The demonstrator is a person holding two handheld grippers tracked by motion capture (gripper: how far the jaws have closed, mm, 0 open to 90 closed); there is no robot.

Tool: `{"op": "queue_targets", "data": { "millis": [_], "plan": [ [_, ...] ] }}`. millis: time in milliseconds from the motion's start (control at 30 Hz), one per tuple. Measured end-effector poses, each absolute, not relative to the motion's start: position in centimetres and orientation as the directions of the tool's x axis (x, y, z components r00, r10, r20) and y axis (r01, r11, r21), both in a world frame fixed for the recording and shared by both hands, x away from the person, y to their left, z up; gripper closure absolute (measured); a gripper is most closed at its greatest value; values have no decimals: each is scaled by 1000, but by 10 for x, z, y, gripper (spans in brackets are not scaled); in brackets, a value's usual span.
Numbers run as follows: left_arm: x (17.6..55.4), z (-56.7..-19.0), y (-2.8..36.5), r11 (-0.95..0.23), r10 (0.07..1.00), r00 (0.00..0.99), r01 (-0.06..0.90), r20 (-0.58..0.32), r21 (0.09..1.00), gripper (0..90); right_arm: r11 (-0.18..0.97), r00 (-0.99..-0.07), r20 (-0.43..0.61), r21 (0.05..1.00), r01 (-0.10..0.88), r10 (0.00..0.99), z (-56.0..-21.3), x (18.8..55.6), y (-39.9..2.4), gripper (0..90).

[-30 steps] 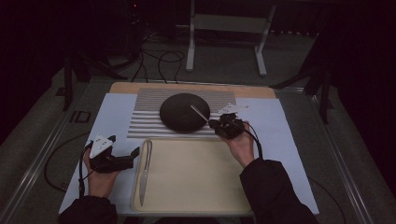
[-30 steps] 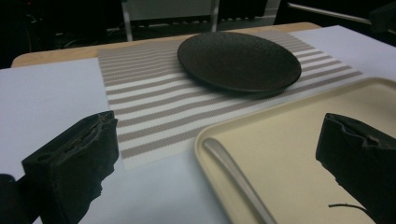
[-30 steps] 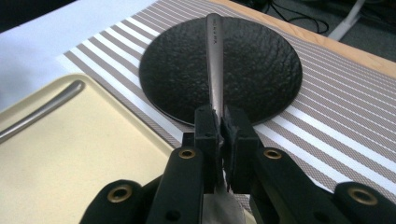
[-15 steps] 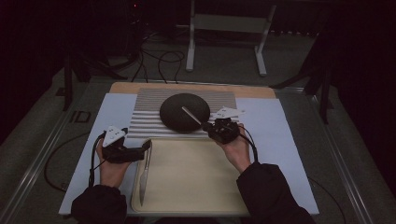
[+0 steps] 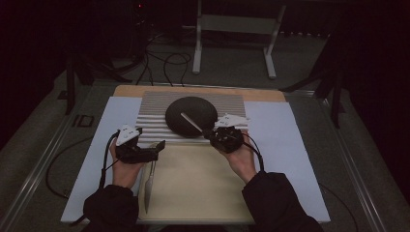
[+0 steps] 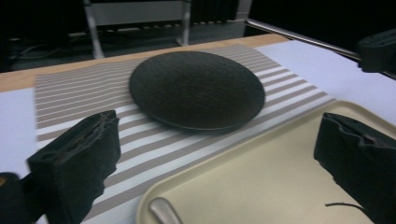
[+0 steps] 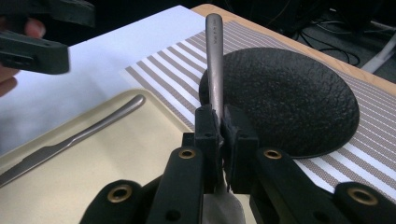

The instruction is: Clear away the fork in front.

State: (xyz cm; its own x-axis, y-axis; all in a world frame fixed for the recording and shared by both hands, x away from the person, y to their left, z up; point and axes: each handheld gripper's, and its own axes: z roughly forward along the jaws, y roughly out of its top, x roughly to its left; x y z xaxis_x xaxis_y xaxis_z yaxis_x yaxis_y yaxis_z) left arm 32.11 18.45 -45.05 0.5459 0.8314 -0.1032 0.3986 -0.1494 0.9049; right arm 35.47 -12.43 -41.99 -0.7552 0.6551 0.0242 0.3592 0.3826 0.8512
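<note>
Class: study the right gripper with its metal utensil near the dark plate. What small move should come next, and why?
Probably carry the utensil sideways and lower it onto the striped mat beside the plate. The right gripper is shut on its handle, which juts over the plate; the left gripper is open near the knife on the tray.

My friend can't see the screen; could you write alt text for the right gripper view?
The right gripper clamps a metal utensil whose handle juts over a black plate on a striped mat. A knife lies on a beige tray.

Black plate (image 5: 191, 116), striped mat (image 5: 150, 123), beige tray (image 5: 198, 188)
</note>
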Motion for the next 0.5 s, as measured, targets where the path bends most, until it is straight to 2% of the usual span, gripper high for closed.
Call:
{"op": "queue_targets", "data": {
  "millis": [200, 500],
  "plan": [
    [324, -452, 177, -140, 821, 561, 372, -103, 918, 24, 370, -768, 37, 861, 349, 639, -420, 351, -117, 862],
    [332, -445, 169, -102, 805, 573, 387, -152, 916, 1, 371, -801, 31, 875, 311, 598, -420, 342, -104, 862]
  ]
}}
